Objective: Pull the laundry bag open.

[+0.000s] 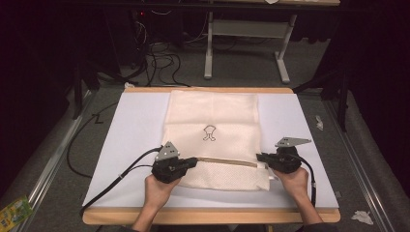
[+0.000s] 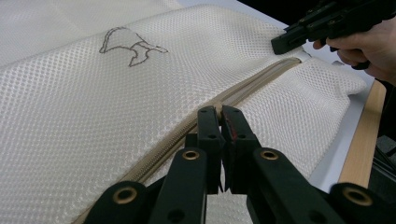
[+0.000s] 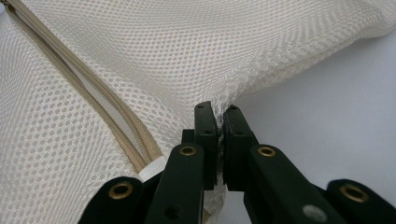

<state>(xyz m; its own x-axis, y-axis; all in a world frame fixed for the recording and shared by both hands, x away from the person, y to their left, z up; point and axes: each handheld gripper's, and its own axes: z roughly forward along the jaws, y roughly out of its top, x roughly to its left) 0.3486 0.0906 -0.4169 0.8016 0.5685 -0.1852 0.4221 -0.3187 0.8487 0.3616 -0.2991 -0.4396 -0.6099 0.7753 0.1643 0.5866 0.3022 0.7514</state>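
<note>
On the table: white board (image 1: 135, 121) on a wood-edged tabletop (image 1: 208, 216); cream mesh laundry bag (image 1: 212, 116) lies flat on the board, centre.
Bag: mesh weave, small dark outline drawing (image 1: 209, 132) printed mid-panel, also seen in the left gripper view (image 2: 130, 45).
Zipper: tan zipper (image 1: 227, 162) runs across the bag near its front edge, between the two grippers; in the left gripper view (image 2: 243, 91) it runs away from the jaws toward the other hand.
Left gripper: left gripper (image 2: 220, 112) at the zipper's left end, jaws clenched together right on the zipper line; whether the slider or pull is pinched, cannot tell. High view puts it (image 1: 192, 162) at the bag's front-left part, held by the left hand (image 1: 158, 186).
Right gripper: right gripper (image 3: 219, 122) jaws clamped on the mesh at the bag's edge, fabric pinched between the tips, just beside the zipper's end (image 3: 140, 144). High view: (image 1: 261, 157) at the bag's front-right corner, right hand (image 1: 294, 180) behind it.
Bag edge: right edge lifts a little off the board where pinched.
Surroundings: cables (image 1: 159, 60) and a grey frame (image 1: 246, 29) on the floor beyond the table.
</note>
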